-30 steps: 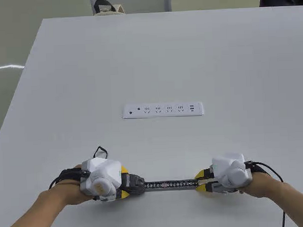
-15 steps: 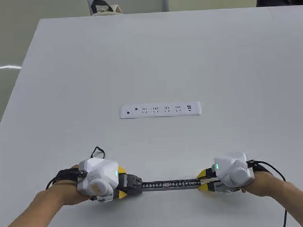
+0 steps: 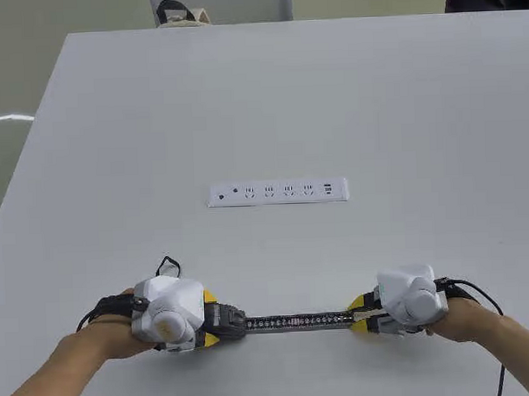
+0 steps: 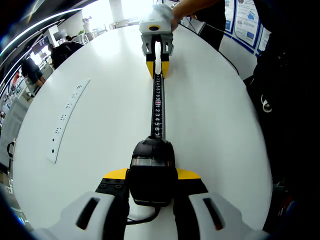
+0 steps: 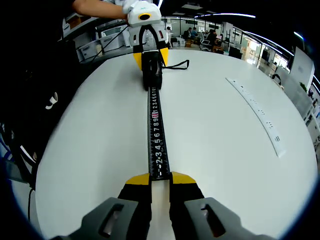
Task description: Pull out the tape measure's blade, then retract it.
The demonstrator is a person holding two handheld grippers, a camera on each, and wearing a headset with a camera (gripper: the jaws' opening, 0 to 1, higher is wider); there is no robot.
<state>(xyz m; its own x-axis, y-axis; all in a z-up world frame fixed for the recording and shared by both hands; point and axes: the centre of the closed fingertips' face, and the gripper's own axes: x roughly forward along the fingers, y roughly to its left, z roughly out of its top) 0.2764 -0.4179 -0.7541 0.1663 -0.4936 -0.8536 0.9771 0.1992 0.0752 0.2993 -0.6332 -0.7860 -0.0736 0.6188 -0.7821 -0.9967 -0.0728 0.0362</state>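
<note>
Baring more blade (image 3: 297,320) than before, I clamp the case (image 3: 227,322) in the left hand-held gripper (image 3: 210,318) (right hand-held gripper (image 3: 359,314) pinches the tip).

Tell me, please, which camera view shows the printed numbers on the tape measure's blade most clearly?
The right gripper view: the blade runs up from the right gripper, its digits large and legible. The left gripper view shows them smaller, beyond the case. In the head view the blade is a thin dark strip, digits unreadable.
</note>
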